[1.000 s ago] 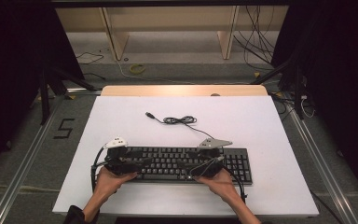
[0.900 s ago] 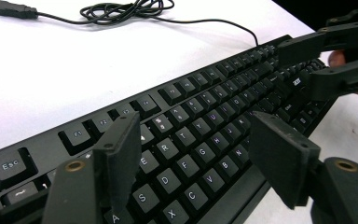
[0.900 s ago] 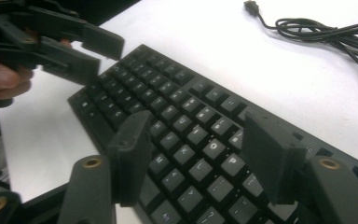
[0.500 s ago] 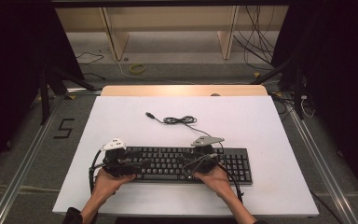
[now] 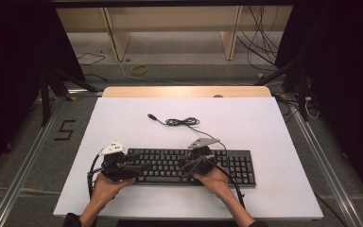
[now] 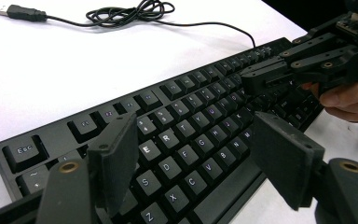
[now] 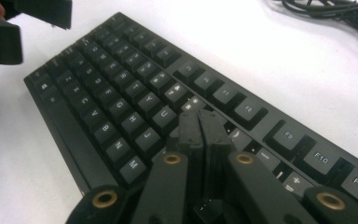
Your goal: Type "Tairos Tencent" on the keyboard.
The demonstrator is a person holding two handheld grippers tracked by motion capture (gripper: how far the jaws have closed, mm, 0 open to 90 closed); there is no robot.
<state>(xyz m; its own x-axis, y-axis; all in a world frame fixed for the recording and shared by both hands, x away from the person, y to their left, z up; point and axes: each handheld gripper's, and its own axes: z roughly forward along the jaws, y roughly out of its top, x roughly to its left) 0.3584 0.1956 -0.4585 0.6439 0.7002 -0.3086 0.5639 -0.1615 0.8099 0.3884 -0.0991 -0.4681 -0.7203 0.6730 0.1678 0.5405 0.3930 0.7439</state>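
Note:
A black keyboard (image 5: pixel 227 163) lies near the table's front edge, its cable (image 5: pixel 183 122) coiled behind it and ending in a USB plug (image 5: pixel 152 116). My left gripper (image 5: pixel 133 168) stands open over the keyboard's left end, and the jaws (image 6: pixel 193 140) straddle the letter keys (image 6: pixel 168 140) with nothing between them. My right gripper (image 5: pixel 190 165) is shut with nothing held. Its joined tips (image 7: pixel 199 119) point down at the keys in the middle of the keyboard (image 7: pixel 121 88), close above them. The right gripper (image 6: pixel 254 79) also shows in the left gripper view.
The white table top (image 5: pixel 264 123) stretches bare behind and right of the keyboard. A wooden strip (image 5: pixel 184 91) runs along the far edge. Beyond it, cables and shelf legs (image 5: pixel 116 40) stand on the floor.
My right gripper has slid left along the keyboard toward its middle. The left gripper has stayed almost where it was.

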